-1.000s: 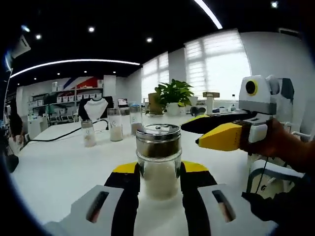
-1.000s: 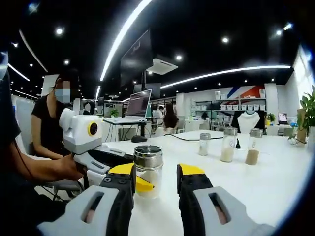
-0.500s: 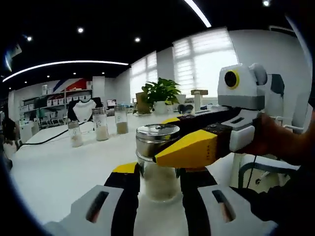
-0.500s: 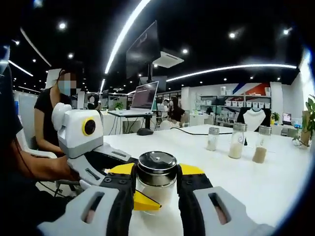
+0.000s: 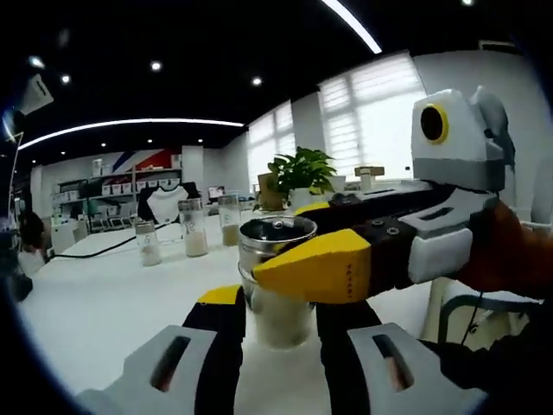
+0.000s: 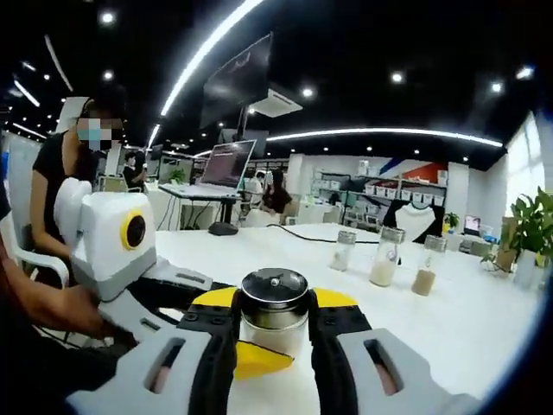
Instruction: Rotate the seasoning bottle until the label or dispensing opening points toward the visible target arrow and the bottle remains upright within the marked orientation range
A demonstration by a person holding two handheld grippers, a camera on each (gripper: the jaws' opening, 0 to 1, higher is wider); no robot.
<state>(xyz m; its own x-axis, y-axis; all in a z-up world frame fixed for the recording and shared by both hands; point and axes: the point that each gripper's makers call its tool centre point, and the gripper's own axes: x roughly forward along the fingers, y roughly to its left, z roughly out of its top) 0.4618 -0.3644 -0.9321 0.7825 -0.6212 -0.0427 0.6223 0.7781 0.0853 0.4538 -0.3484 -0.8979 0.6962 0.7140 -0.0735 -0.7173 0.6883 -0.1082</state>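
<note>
The seasoning bottle (image 5: 278, 322) is clear glass with white grains and a steel cap (image 6: 274, 290). It stands upright on the white table (image 5: 95, 298). My left gripper (image 5: 281, 298) is shut on its glass body, one jaw on each side. My right gripper (image 5: 278, 240) reaches in from the right at cap height, its near yellow finger (image 5: 315, 266) crossing in front of the cap. In the right gripper view, my right gripper (image 6: 273, 303) stands open with its jaws close on either side of the cap. The left gripper's yellow finger (image 6: 259, 359) shows below the cap. No arrow or label is visible.
Three other shakers (image 5: 192, 229) stand in a row farther back on the table (image 6: 383, 257), beside a black cable (image 5: 104, 249). A potted plant (image 5: 302, 171) sits at the far edge. A person (image 6: 52, 181) sits at the table's left end, near a laptop (image 6: 220, 166).
My right gripper has come in from the side and brought its jaws around the cap. My left gripper has kept its hold on the bottle. Both views have shifted slightly.
</note>
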